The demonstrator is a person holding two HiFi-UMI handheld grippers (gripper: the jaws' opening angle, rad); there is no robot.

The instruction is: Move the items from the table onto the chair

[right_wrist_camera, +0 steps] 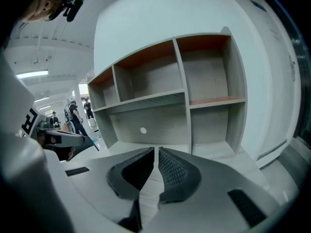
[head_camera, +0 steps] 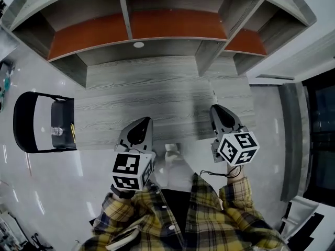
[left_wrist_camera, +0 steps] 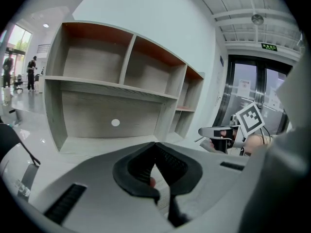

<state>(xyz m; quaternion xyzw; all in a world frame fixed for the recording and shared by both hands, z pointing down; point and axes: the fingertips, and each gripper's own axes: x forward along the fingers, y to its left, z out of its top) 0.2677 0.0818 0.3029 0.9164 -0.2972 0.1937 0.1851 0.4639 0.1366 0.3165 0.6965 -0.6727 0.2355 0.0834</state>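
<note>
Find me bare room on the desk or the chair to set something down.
The whole desktop is bare, from the shelf unit at the back to its front edge. The shelf compartments are empty too. The chair on the left already holds small items, so its seat is tighter.

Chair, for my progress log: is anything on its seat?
Yes, the head view shows small items on the seat of the black chair.

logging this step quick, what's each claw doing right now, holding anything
Left claw: closed, holding nothing.
Right claw: closed, holding nothing.
</note>
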